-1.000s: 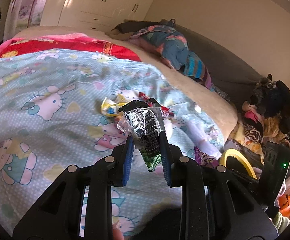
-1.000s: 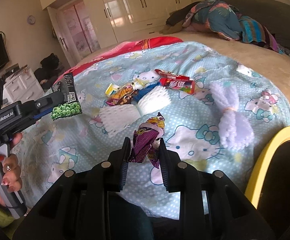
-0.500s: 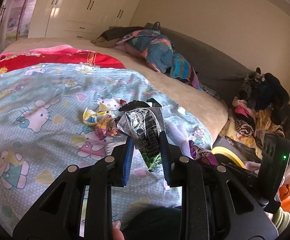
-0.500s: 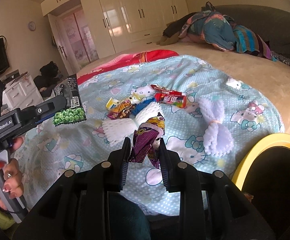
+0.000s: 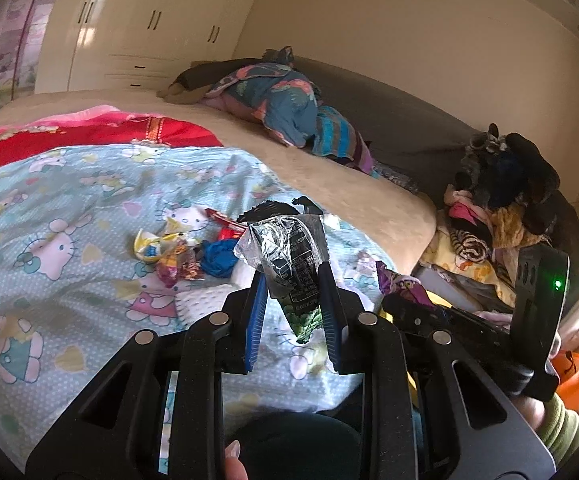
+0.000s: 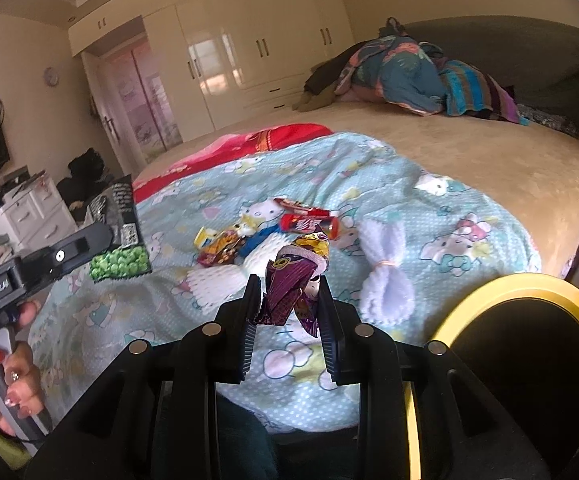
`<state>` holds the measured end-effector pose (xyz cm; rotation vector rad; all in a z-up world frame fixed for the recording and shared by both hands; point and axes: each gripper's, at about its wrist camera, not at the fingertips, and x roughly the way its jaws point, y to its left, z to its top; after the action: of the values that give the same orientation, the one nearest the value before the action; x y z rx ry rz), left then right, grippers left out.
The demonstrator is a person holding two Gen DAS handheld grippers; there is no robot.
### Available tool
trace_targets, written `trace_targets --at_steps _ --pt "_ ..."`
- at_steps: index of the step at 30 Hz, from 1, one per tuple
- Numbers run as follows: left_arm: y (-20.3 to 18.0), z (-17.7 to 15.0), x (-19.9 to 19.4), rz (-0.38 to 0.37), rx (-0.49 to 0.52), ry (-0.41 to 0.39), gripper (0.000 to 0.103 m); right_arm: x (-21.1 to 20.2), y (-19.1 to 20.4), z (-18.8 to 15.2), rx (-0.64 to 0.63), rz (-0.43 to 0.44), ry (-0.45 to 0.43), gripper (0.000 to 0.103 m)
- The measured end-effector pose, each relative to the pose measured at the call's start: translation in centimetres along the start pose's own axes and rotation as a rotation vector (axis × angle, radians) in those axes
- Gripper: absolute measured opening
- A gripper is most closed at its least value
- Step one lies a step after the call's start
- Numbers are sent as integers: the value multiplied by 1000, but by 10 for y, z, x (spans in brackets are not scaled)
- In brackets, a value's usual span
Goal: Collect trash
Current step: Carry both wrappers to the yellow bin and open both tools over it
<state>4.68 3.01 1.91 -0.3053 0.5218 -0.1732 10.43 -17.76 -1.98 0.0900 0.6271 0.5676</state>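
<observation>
My left gripper is shut on a black and green pea snack packet, held above the Hello Kitty blanket. The packet also shows at the left of the right wrist view. My right gripper is shut on a purple wrapper, also held above the blanket. A yellow-rimmed bin with a black inside stands at the right, below the bed edge. Several wrappers, a red packet and white foam nets lie on the blanket.
A heap of bedding lies at the far end of the beige bed. Clothes and a dark plush pile sit to the right of the bed. Wardrobes line the back wall.
Both grippers have pulled back and risen from the blanket with their wrappers held. The views have swung right, and the bin's rim now shows larger in the right wrist view.
</observation>
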Motion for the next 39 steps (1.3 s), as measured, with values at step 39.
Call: trace_targets --at_steps 39 --pt "-102 -38 51 -192 211 147 20 -51 -133 -11 212 -266 -51 27"
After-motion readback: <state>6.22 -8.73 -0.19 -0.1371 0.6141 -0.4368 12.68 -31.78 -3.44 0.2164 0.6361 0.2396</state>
